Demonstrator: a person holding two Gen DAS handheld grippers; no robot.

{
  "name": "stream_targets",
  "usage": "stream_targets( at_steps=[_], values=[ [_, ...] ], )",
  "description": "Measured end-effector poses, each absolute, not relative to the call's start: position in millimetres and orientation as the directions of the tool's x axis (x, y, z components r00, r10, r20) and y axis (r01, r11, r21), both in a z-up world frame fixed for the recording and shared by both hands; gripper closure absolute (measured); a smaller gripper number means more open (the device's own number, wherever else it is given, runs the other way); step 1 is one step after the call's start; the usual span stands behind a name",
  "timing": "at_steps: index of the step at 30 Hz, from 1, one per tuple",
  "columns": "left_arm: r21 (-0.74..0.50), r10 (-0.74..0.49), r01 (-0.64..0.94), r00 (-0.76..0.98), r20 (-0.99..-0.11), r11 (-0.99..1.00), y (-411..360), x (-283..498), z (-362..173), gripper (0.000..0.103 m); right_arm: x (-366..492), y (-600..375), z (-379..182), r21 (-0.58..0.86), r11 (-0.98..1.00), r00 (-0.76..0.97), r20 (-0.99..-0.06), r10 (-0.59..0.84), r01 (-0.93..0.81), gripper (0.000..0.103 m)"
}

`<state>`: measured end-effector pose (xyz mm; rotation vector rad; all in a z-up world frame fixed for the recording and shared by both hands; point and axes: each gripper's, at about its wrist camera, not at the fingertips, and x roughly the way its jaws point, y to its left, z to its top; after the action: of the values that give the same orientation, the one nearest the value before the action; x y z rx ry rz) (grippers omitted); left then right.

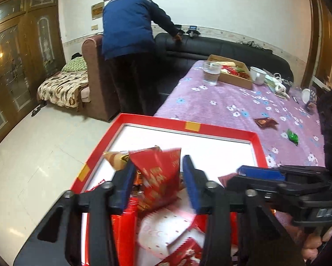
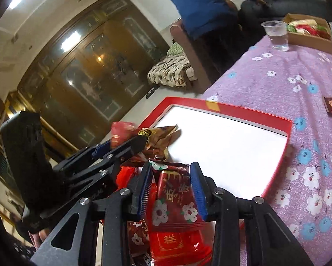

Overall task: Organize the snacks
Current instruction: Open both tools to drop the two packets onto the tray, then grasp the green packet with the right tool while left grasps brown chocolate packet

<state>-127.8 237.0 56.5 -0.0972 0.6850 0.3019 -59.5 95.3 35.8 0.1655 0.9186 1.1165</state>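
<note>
Right now both grippers are over the near end of the red tray (image 1: 219, 130), a shallow card box with a smooth white floor and orange tape tabs on its rim, sitting on the purple flowered tablecloth (image 1: 221, 102). The step in hand looks like dropping snacks into that tray. In the left wrist view, the left gripper (image 1: 158, 175) has a red foil packet (image 1: 159, 173) standing between its blue ribbed pads; the jaws are apart and seem slack on it, so I read this as a release rather than a hold. In the right wrist view, the right gripper (image 2: 171, 188) has a dark red flowered sachet (image 2: 173, 197) between its pads, which sit right against its edges; whether they actually pinch it I cannot tell. Below lies a heap of glossy, crinkly wrappers with serrated edges, and a gold-brown one (image 2: 159, 139) rests on the white floor. Two loose snacks wait out on the cloth: a brown-red packet (image 1: 265, 122) and a small green sweet (image 1: 292, 136). Next, I'd say, let these packets fall clear, then reach across for those strays; thin slippery foil wants a low, flat pinch. A clear cup (image 1: 211, 73) and a cardboard box (image 1: 232, 73) stand well beyond.
</note>
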Motion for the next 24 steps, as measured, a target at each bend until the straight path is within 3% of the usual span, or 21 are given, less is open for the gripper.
stream_targets(
  at_steps=[2, 9, 16, 20, 24],
  values=[
    [0.007, 0.258, -0.324, 0.740, -0.621, 0.946, 241, -131, 59, 0.041, -60, 90, 40, 0.555, 0.445, 0.125, -0.519, 0.845, -0.703, 0.060],
    [0.021, 0.257, -0.308, 0.751, -0.608, 0.951, 237, -129, 66, 0.037, -29, 30, 49, 0.477, 0.600, 0.323, -0.541, 0.776, -0.643, 0.054],
    [0.081, 0.189, -0.178, 0.758, -0.624, 0.981, 196, -102, 75, 0.037, 35, -72, 30, 0.253, 0.877, 0.606, -0.643, 0.468, -0.408, 0.053],
    [0.114, 0.126, -0.070, 0.765, -0.631, 0.991, 165, -72, 88, 0.037, 60, -118, 12, 0.302, 0.902, 0.626, -0.650, 0.431, -0.308, 0.052],
    [0.159, 0.092, 0.011, 0.773, -0.628, 0.987, 135, -41, 96, 0.026, 63, -122, 5, 0.331, 0.880, 0.608, -0.637, 0.474, -0.340, 0.053]
  ],
)
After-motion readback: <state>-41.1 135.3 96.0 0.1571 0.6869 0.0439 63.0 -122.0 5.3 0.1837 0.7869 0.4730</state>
